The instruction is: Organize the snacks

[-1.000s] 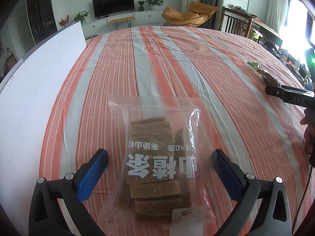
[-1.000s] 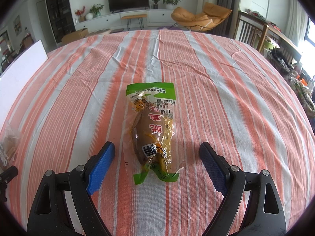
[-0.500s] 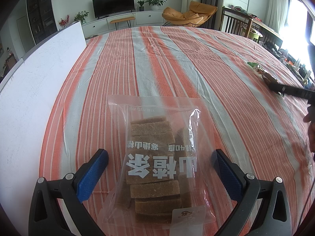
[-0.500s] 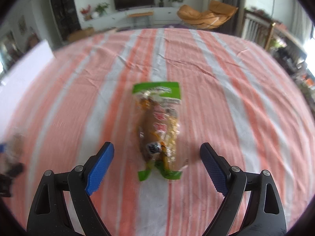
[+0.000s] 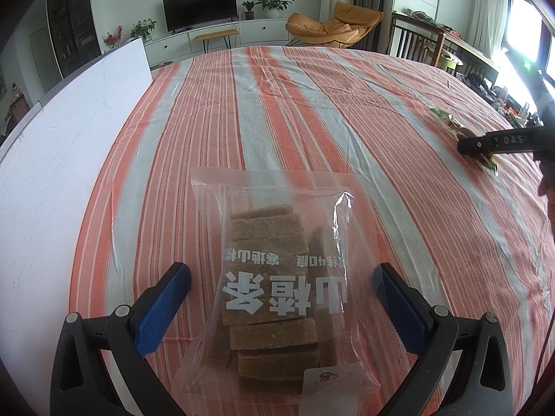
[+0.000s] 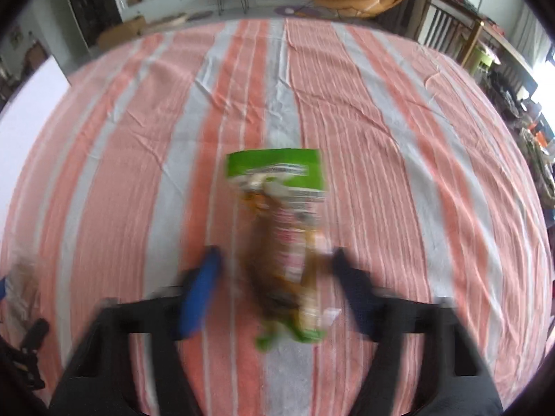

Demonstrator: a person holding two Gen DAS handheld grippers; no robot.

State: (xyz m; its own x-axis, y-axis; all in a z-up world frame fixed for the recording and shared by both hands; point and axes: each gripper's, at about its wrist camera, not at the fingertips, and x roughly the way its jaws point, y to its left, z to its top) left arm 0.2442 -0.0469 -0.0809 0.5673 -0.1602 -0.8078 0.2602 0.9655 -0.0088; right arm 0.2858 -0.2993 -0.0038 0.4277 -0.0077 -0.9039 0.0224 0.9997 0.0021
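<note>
A clear bag of brown snack bars (image 5: pixel 277 287) with white lettering lies flat on the striped cloth. My left gripper (image 5: pixel 281 298) is open, one blue pad on each side of the bag, apart from it. A green-topped snack packet (image 6: pixel 284 228) lies in the right wrist view. My right gripper (image 6: pixel 281 287) is blurred with motion; its jaws stand narrower, close on each side of the packet, and contact cannot be told. The right gripper (image 5: pixel 499 142) and the packet (image 5: pixel 447 121) also show at the far right of the left wrist view.
A red, orange and grey striped tablecloth (image 5: pixel 312 111) covers the table. A white board (image 5: pixel 62 145) runs along the left side. Beyond the far edge are a TV unit, an orange lounge chair (image 5: pixel 333 24) and wooden chairs.
My right gripper has moved forward over the green packet and its jaws have narrowed around it; the view has blurred. My left gripper and the bag of bars have not moved.
</note>
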